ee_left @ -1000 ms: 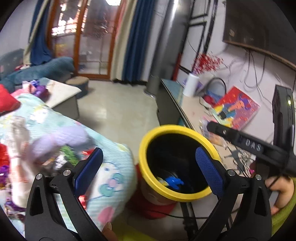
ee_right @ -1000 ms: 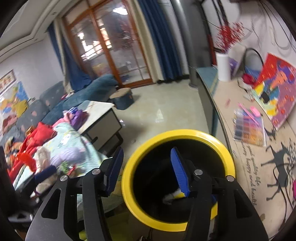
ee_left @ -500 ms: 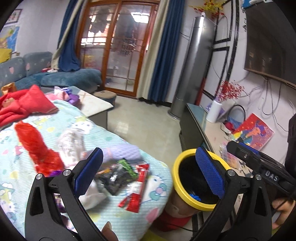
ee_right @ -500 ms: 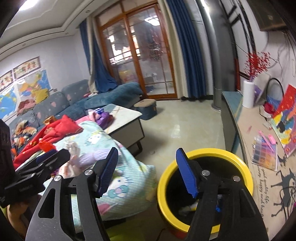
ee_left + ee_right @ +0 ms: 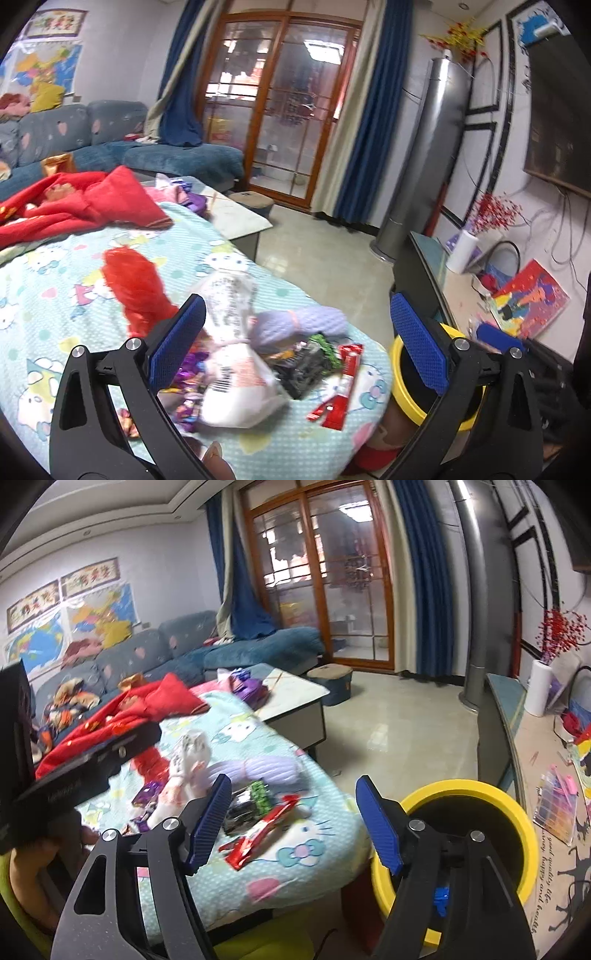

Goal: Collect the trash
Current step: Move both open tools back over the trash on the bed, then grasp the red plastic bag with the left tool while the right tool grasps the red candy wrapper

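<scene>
A pile of trash lies on the Hello Kitty cloth [image 5: 74, 314]: a white plastic bag [image 5: 236, 384], a black and green wrapper [image 5: 306, 362], a red wrapper [image 5: 340, 387], purple wrappers [image 5: 188, 369]. The same red wrapper [image 5: 258, 830] and black wrapper [image 5: 247, 801] show in the right wrist view. The yellow-rimmed bin [image 5: 517, 834] stands right of the table, with a blue scrap [image 5: 439, 895] inside; it also shows in the left wrist view [image 5: 402, 398]. My left gripper [image 5: 295, 347] is open and empty above the pile. My right gripper [image 5: 293, 825] is open and empty between table and bin.
Red cloth [image 5: 92, 206] and a red fluffy item [image 5: 136, 284] lie on the table. A lilac fabric roll [image 5: 299, 325] lies by the pile. A coffee table [image 5: 295, 698], sofa [image 5: 155, 653] and a side counter [image 5: 546, 760] with clutter surround the spot.
Both grippers have swung left and up, away from the bin's mouth and toward the table. The trash pile has come into view under them. Both stay open.
</scene>
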`<state>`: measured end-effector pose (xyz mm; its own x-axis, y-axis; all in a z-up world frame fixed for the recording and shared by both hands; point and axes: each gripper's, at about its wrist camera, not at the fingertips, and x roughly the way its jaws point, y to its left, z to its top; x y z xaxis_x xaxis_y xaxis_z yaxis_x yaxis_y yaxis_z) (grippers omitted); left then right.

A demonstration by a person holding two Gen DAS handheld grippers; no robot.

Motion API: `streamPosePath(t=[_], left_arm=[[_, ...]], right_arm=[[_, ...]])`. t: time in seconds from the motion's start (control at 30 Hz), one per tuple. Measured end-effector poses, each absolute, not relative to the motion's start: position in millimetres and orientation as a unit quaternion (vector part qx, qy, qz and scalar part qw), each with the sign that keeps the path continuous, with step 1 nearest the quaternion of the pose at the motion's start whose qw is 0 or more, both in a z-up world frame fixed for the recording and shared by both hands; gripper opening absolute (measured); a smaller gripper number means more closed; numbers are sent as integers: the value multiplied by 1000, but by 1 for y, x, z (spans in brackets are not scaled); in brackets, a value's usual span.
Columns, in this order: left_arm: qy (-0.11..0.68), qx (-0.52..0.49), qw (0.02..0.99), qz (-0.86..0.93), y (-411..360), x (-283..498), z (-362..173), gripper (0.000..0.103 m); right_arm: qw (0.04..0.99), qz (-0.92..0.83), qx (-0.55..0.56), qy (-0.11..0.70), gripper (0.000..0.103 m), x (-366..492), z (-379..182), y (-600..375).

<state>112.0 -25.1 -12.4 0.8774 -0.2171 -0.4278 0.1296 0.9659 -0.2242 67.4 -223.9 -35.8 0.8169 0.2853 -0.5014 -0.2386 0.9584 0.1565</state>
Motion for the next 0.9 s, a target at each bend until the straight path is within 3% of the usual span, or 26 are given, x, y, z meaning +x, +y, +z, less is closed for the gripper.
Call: streamPosePath(t=[0.4, 0.9], left_arm=[[236, -145, 961, -16, 42, 126, -27, 92], [300, -215, 929, 14, 92, 165, -67, 91]], right_arm=[[929, 164, 25, 332, 68, 95, -67, -182], [892, 153, 56, 422, 68, 139, -124, -166]])
